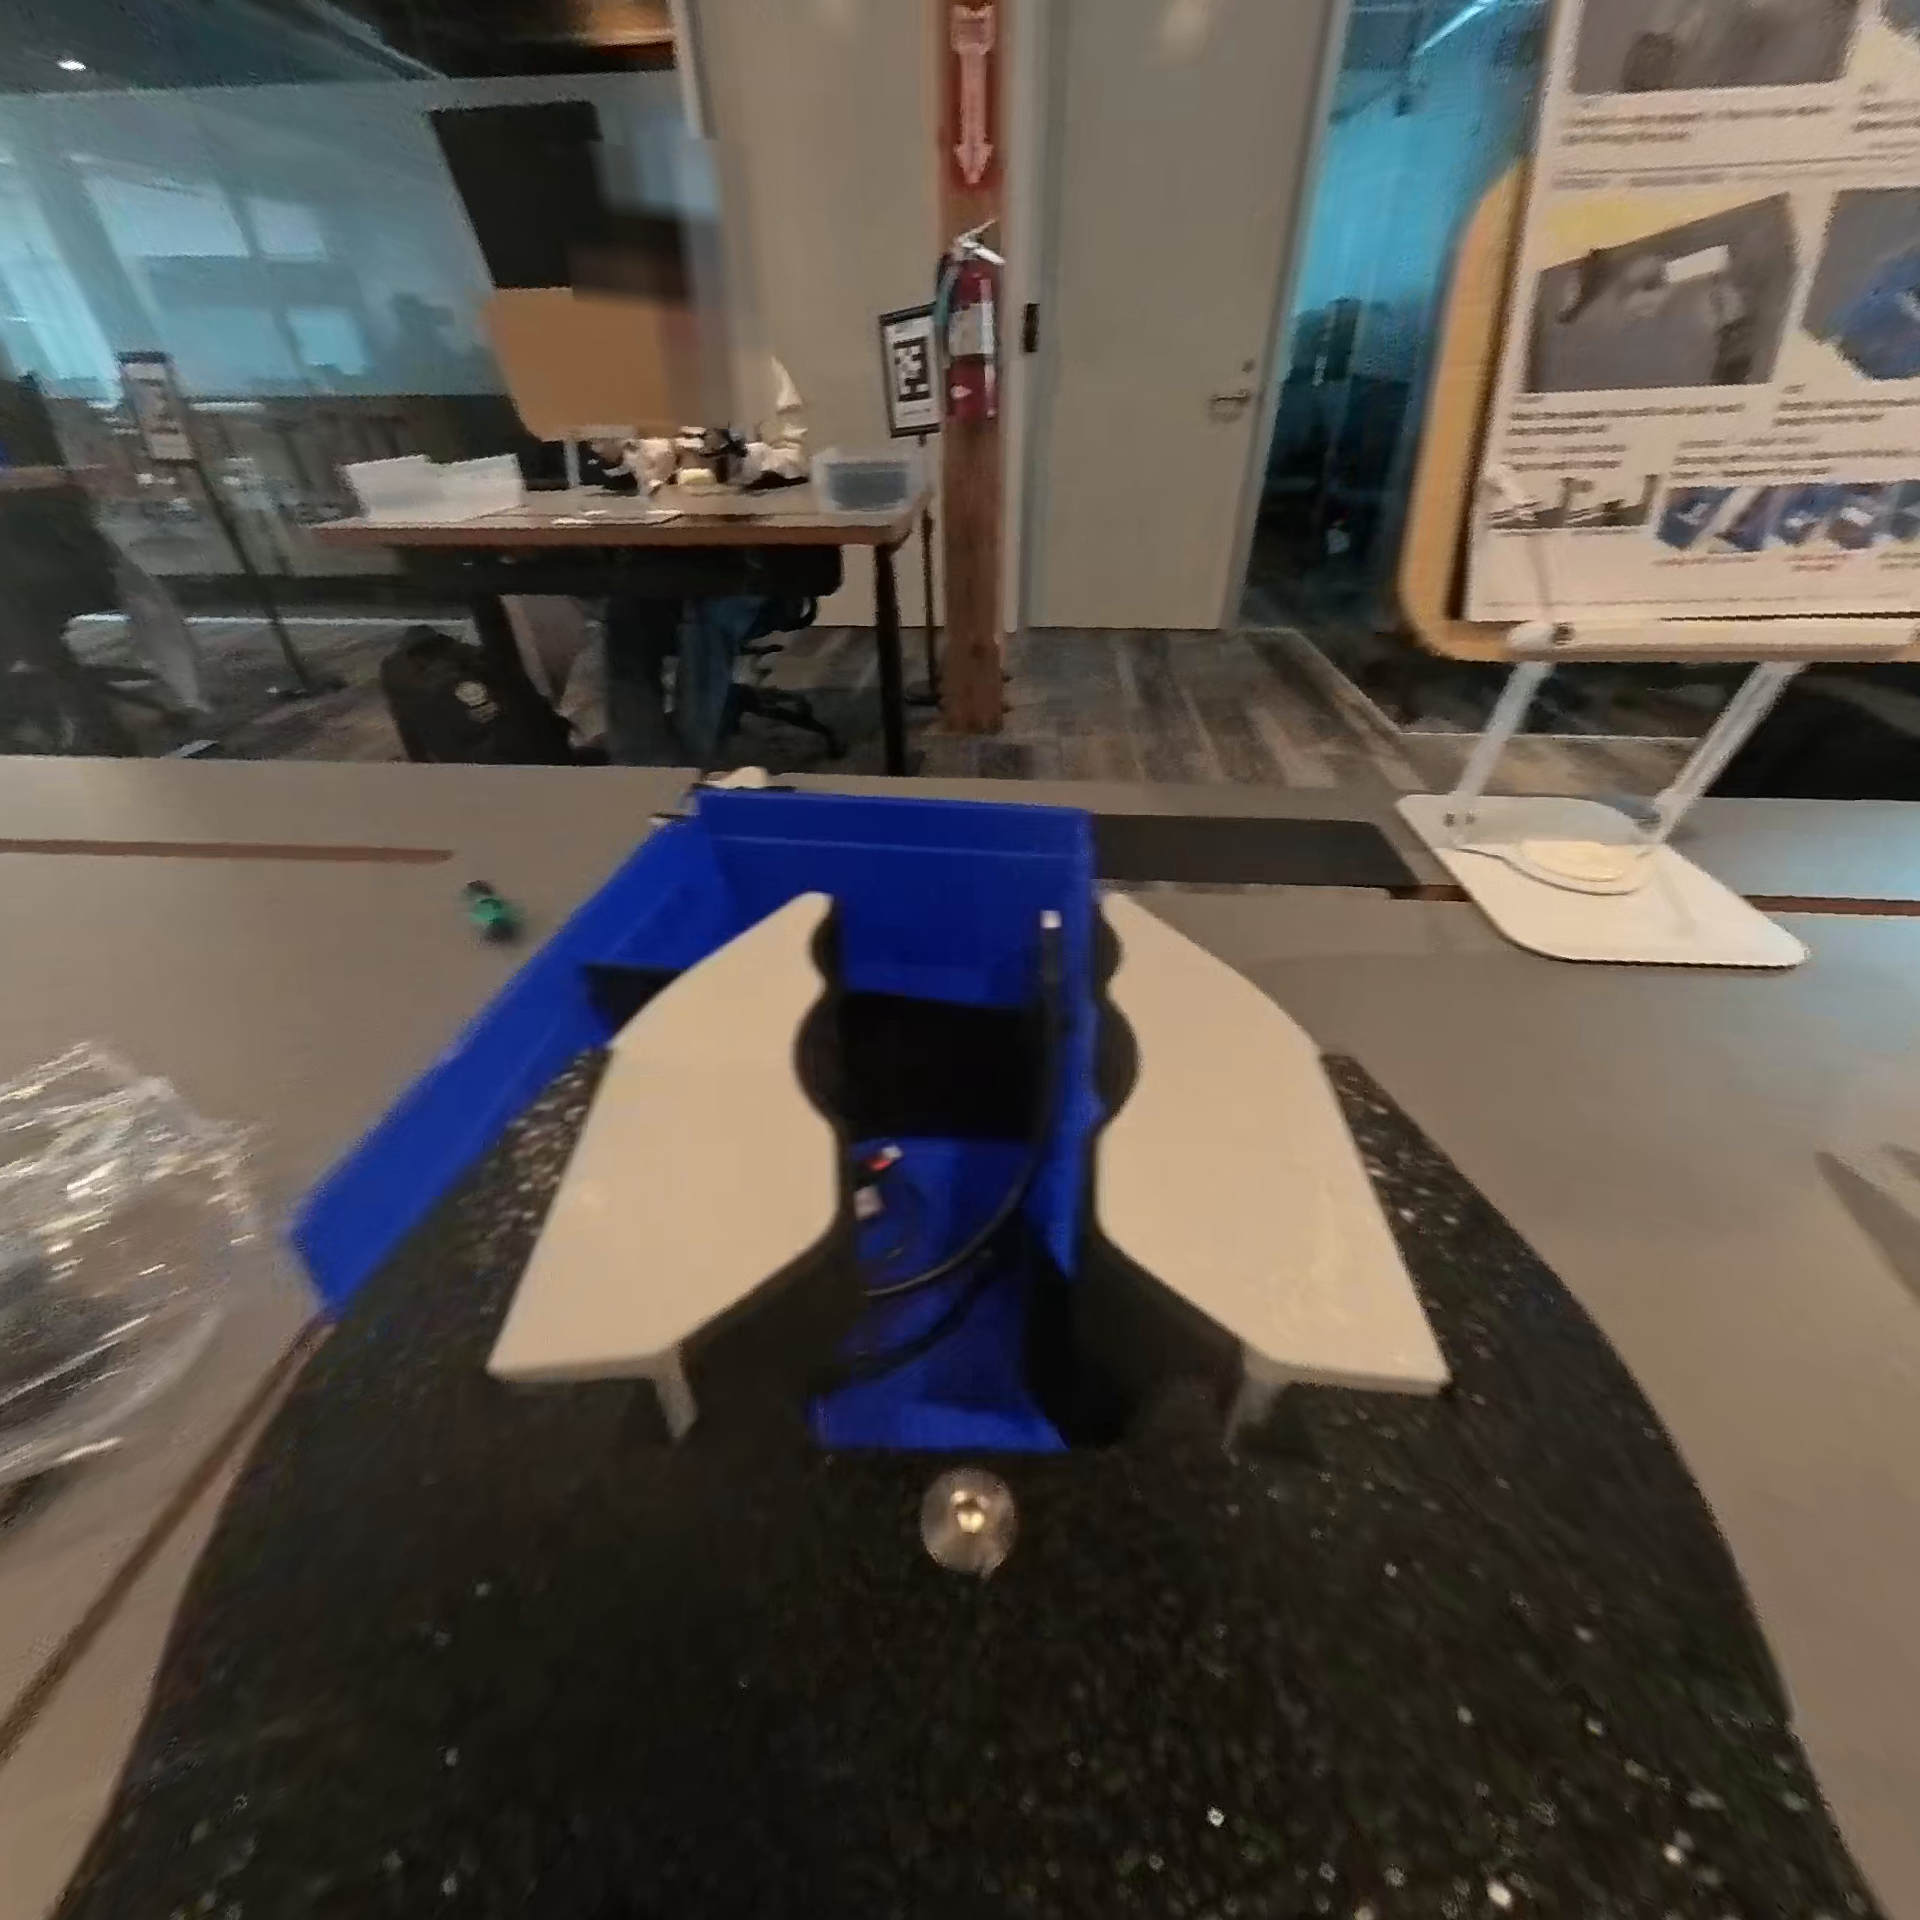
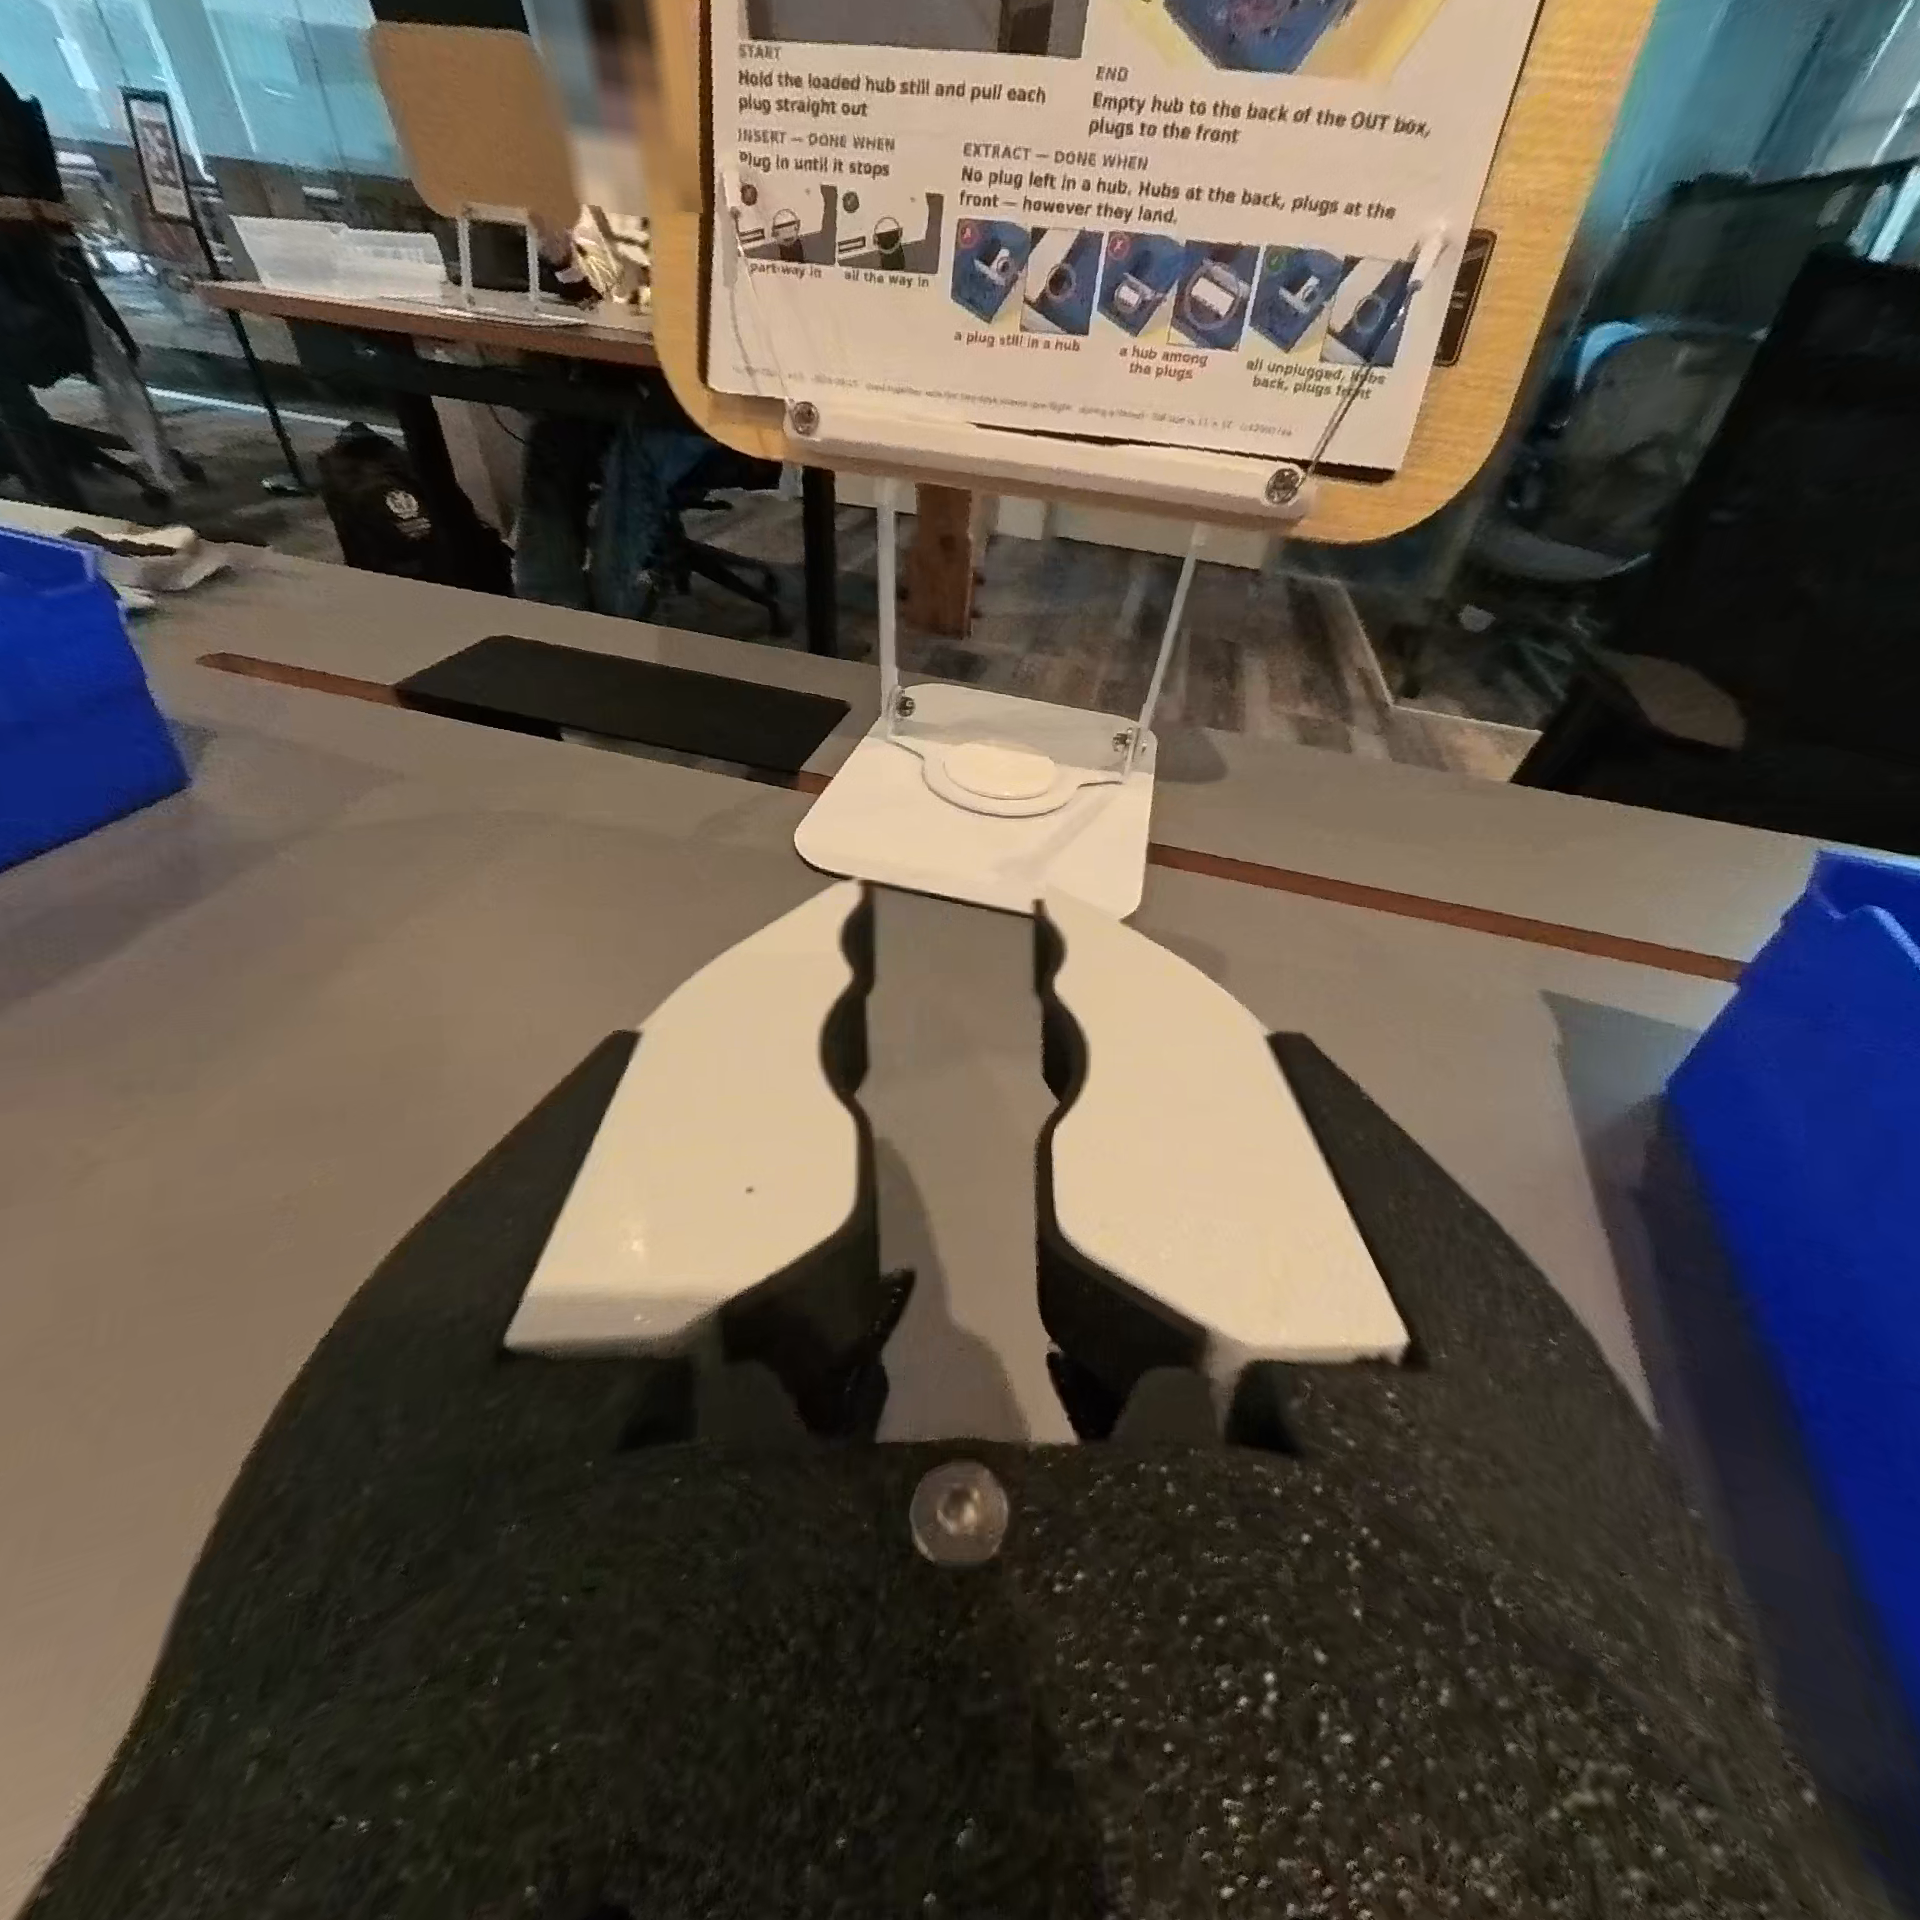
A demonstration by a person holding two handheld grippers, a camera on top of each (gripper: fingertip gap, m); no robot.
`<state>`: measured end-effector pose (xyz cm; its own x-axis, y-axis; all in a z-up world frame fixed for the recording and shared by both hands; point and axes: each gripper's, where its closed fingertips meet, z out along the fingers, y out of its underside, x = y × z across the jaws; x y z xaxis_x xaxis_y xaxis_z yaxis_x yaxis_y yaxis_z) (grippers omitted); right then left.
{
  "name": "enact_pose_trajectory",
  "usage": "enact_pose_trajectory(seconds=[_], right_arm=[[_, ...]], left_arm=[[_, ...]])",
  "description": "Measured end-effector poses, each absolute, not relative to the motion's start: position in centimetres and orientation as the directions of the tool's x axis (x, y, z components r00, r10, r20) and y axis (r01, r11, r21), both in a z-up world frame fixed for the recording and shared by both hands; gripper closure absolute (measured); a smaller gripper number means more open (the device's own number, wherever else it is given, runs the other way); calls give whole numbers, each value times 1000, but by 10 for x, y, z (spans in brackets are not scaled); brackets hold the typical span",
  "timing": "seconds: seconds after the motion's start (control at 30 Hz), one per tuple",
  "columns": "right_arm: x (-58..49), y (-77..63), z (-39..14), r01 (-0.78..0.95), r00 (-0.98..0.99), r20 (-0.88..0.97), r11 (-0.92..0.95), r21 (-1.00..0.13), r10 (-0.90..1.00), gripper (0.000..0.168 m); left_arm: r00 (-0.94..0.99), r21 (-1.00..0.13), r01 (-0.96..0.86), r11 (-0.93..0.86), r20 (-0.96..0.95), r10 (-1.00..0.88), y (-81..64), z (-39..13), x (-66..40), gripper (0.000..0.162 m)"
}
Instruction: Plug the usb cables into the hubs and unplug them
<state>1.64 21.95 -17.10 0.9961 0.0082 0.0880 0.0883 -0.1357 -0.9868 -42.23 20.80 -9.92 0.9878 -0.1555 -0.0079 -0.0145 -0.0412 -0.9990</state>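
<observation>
In the left wrist view my left gripper is open and hangs over a blue bin on the grey table. Inside the bin lies a black usb cable. Its plug end stands up close to the inner side of my right-hand finger, and the jaws are not closed on it. More plugs lie on the bin floor. No hub is clearly visible. In the right wrist view my right gripper is open and empty above the bare table top.
A clear plastic bag lies at the left, and a small green item lies beyond it. A black mat and a white stand base holding an instruction sheet stand ahead. Blue bins flank the right gripper at the left and right.
</observation>
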Motion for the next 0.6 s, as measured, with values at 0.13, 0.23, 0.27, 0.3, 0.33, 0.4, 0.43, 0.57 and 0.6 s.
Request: enact_pose_trajectory(seconds=[0.13, 0.23, 0.27, 0.3, 0.33, 0.4, 0.43, 0.57, 0.6], right_arm=[[22, 222, -175, 51, 997, 58, -153, -987, -42, 93], [13, 222, -177, 67, 998, 68, -152, -986, -1, 96], [9, 221, -179, 70, 998, 68, -151, -986, 17, 97], [5, 221, -180, 75, 997, 70, -148, -986, 36, 98], [1, 221, -180, 82, 996, 75, -140, -987, 51, 99], [-5, 219, -180, 101, 993, 93, -121, -988, 68, 99], [-7, 218, -179, 109, 992, 101, -112, -988, 76, 99], [-16, 218, -180, 114, 989, 103, -103, -988, 105, 102], [-18, 218, -181, 117, 988, 105, -107, -987, 114, 103]], left_arm=[[993, -995, -24, -92, -13, -119, 206, -102, -466, 88], [990, -981, -93, -172, -72, -124, 212, -115, -489, 87], [987, -974, -112, -195, -86, -136, 215, -120, -493, 87], [983, -968, -133, -214, -101, -156, 218, -124, -496, 88], [977, -960, -154, -235, -113, -180, 222, -129, -496, 89], [963, -950, -191, -246, -133, -234, 232, -134, -492, 92], [955, -947, -208, -244, -143, -261, 239, -135, -487, 94], [882, -931, -250, -265, -106, -459, 268, -139, -438, 112], [854, -923, -253, -291, -72, -516, 275, -142, -423, 119]])
